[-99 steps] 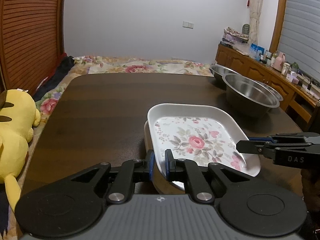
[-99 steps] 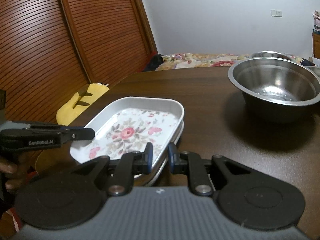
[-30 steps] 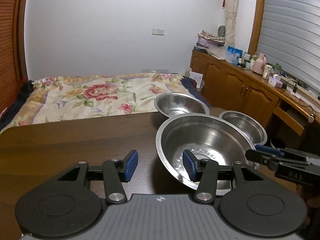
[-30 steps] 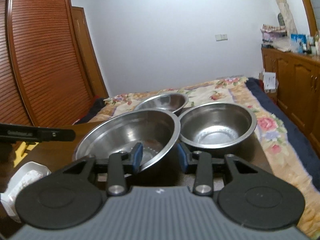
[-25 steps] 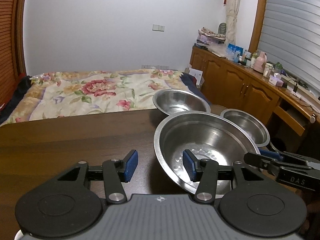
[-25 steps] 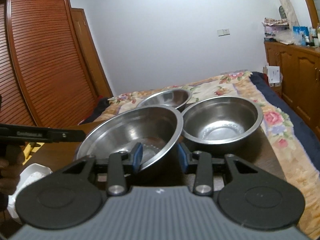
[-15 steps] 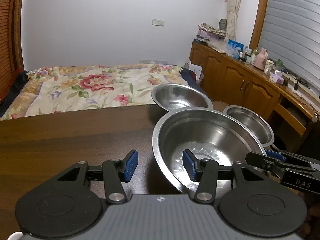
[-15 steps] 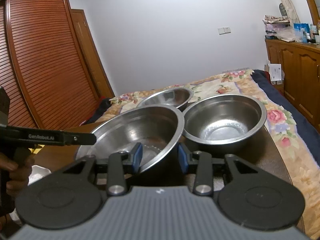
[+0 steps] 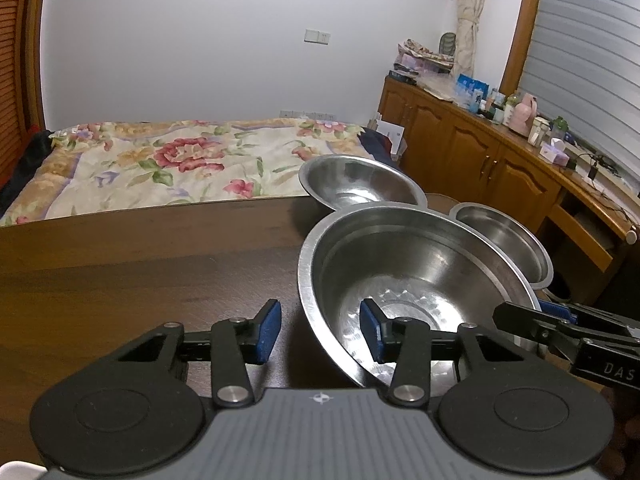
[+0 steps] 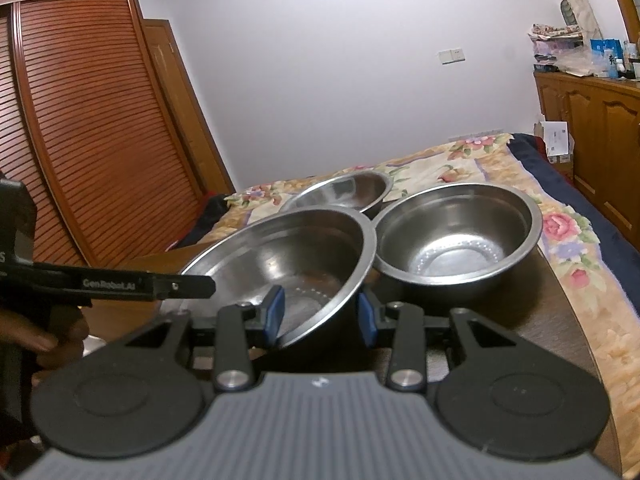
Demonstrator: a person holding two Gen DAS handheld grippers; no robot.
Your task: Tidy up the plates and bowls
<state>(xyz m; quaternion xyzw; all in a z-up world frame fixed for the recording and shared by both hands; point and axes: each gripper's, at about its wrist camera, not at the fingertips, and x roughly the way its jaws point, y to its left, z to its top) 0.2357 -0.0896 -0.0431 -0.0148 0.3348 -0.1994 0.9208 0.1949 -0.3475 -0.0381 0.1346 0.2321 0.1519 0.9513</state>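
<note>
Left wrist view: my left gripper (image 9: 319, 328) is spread wide, holding nothing, its pads straddling the near rim of the large steel bowl (image 9: 416, 276) on the dark wooden table (image 9: 140, 264). Two smaller steel bowls, one behind (image 9: 356, 180) and one to its right (image 9: 500, 240), sit just beside it. I judge the bowl light, stiff and slick, so the thin rim is the place to pinch. A bed with a floral bedspread (image 9: 180, 160) lies beyond; wooden cabinets (image 9: 480, 160) on the right.

Right wrist view: my right gripper (image 10: 321, 316) is also wide open and empty, straddling the large bowl's opposite rim. Slatted wardrobe doors (image 10: 100, 140) on the left.
</note>
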